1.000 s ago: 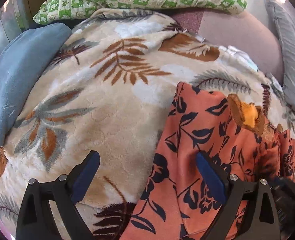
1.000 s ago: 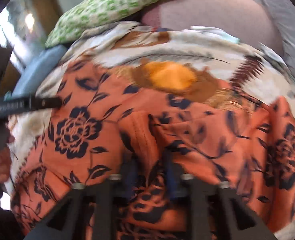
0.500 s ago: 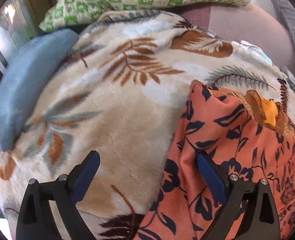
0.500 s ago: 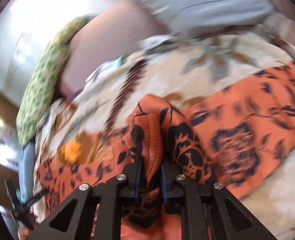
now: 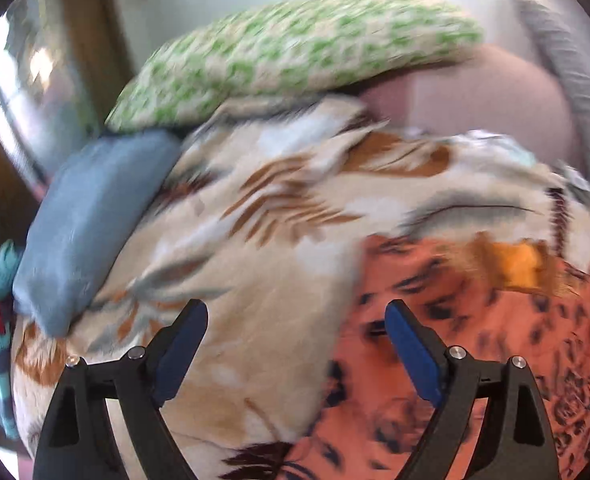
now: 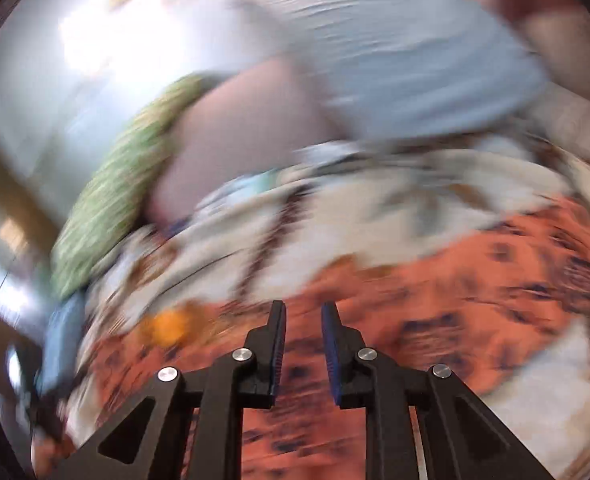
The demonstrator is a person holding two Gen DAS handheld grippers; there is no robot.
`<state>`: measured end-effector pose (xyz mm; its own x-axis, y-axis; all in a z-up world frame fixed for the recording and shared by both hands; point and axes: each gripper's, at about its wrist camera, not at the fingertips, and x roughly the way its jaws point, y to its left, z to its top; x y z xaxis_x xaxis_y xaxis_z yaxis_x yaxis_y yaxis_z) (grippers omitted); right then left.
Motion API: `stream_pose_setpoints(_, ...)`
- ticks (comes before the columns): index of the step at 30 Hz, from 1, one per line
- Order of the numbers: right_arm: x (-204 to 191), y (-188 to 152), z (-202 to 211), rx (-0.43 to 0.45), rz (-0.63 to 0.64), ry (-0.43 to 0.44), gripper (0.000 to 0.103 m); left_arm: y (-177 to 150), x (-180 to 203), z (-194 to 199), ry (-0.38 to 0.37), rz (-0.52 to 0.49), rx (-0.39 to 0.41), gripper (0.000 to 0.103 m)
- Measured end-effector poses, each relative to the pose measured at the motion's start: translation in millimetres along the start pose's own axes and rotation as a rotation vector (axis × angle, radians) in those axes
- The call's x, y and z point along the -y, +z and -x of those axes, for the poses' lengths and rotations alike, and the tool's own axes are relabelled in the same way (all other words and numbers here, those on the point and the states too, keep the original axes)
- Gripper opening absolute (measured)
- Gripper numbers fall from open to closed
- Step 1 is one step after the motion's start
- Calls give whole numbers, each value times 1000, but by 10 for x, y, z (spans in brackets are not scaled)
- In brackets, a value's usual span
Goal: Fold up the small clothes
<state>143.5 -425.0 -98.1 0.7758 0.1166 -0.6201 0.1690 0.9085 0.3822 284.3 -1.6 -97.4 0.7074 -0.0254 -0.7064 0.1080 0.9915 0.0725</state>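
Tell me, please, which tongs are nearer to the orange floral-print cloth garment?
Right. The right tongs hang directly over the orange floral-print cloth garment, opening with nothing between them. The left tongs straddle its edge, mostly over the leaf-patterned fleece blanket, closing on nothing.

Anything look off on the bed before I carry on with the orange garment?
Nothing looks damaged or spilled. The orange floral garment lies rumpled on the leaf-print blanket, not yet squared up. The right tool is opening with no cloth between its pads. Both views are motion-blurred.
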Motion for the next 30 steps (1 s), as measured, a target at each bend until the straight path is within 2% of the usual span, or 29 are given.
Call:
stream_pose_setpoints(2,-167,-118,-259,-104,67,-40,21,-25,206,32,-20,-76,7,91)
stream_pose_setpoints(4,-158,-239,-483,-190,111,-158,21,-82,377,-57,-11,-143,-29,91)
stream_pose_setpoints(5,-69,-293,-591,-242,94,-206,19,-135,464,-154,3,-179,-63,91)
stream_pose_setpoints(6,50,-326,-657,-275,49,-204,19,-175,519,-212,22,-202,-85,91)
stream_pose_setpoints(7,124,-314,-634,-262,2,-166,19,-203,565,-253,42,-221,-95,91)
stream_pose_setpoints(9,107,-263,-534,-254,-15,-161,18,-215,632,-204,73,-246,-59,91)
stream_pose_setpoints(12,-160,-210,-302,-107,102,-211,19,-170,715,142,120,-256,112,91)
stream_pose_setpoints(15,-401,-201,79,76,169,-126,19,-136,732,548,152,-228,329,91)
stream_pose_setpoints(18,-668,-205,309,205,266,-131,19,-142,673,869,136,-182,498,91)
stream_pose_setpoints(22,-823,-218,460,267,292,-110,19,-138,606,1071,97,-121,574,92)
stream_pose_setpoints(30,-818,-190,474,280,304,-106,19,-148,514,1299,78,-43,656,92)
